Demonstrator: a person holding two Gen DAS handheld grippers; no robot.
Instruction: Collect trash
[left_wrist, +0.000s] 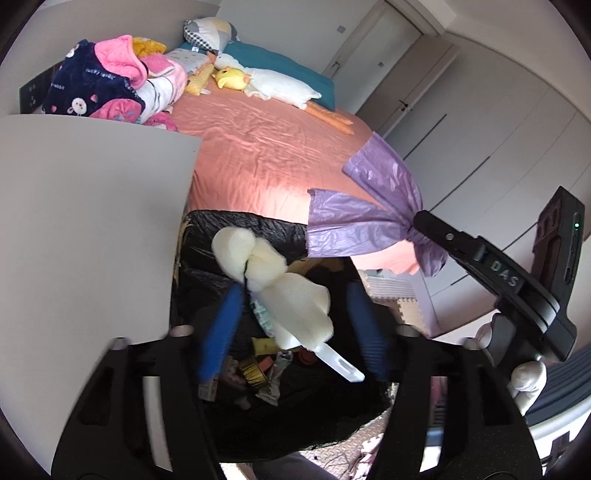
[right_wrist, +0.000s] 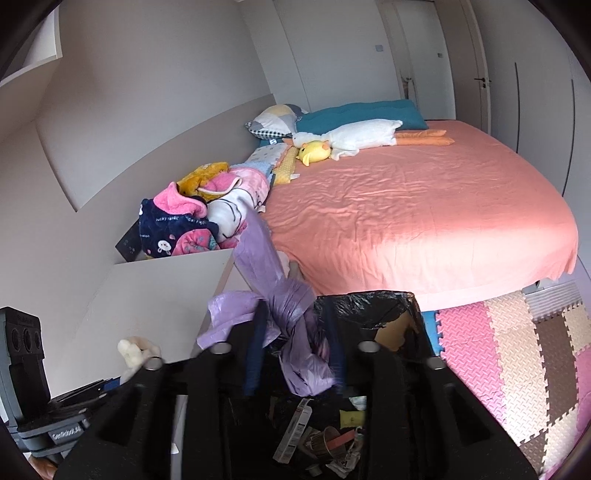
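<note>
1. The left gripper (left_wrist: 291, 314) stands wide open above a black-lined trash bin (left_wrist: 236, 225); a cream fluffy duster with a white plastic handle (left_wrist: 288, 291) lies between its blue fingers (left_wrist: 221, 332), no pad pressing on it.
2. The right gripper (right_wrist: 295, 354) is partly open; a crumpled purple plastic bag (right_wrist: 291, 314) hangs between its fingers over the bin's mouth; whether a pad touches it I cannot tell.
3. Wrappers and a small carton (right_wrist: 295, 432) lie in the bin's bottom.
4. The bin stands on the floor at the near edge of a bed with a salmon-pink sheet (right_wrist: 424, 214), beside a grey counter (left_wrist: 92, 221); foam floor mats (right_wrist: 517, 362) lie to its right.
</note>
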